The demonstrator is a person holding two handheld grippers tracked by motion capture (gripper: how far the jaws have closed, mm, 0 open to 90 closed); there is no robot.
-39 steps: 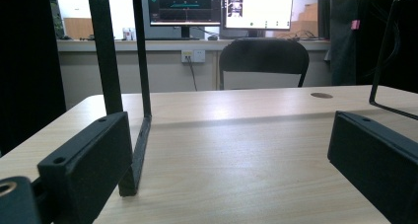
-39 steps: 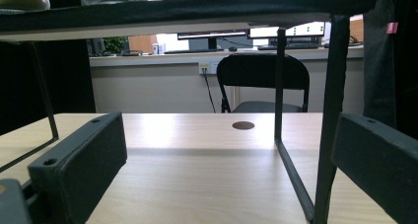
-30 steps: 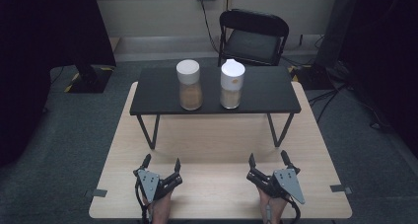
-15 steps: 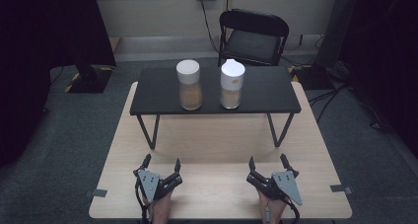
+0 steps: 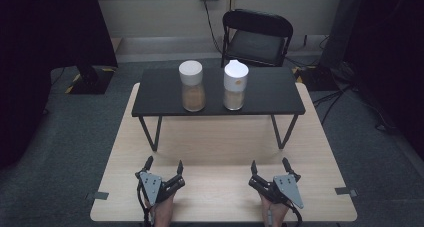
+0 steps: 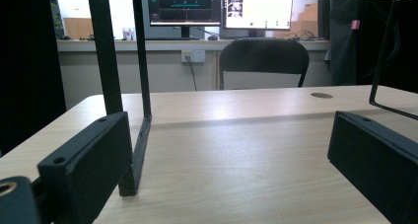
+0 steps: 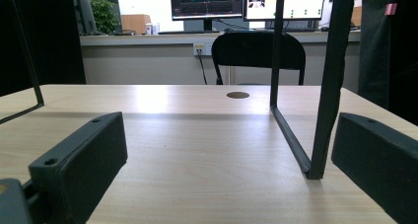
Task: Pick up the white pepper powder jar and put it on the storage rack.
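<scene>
Two clear jars with white lids and a brown filling stand side by side on a black raised shelf (image 5: 265, 94): the left jar (image 5: 192, 86) has a flat lid, the right jar (image 5: 234, 85) a lid with a small spout. My left gripper (image 5: 164, 165) rests open on the wooden table (image 5: 215, 152) near its front edge, at the left. My right gripper (image 5: 270, 165) rests open at the front right. Nothing lies between either pair of jaws. In both gripper views the wide-apart black jaws frame bare tabletop and the shelf's legs.
The shelf's thin black metal legs (image 6: 139, 100) (image 7: 325, 86) stand just ahead of each gripper. A black chair (image 5: 257, 37) sits behind the table. A small round hole (image 7: 237, 94) marks the tabletop. Monitors and a counter show in the background.
</scene>
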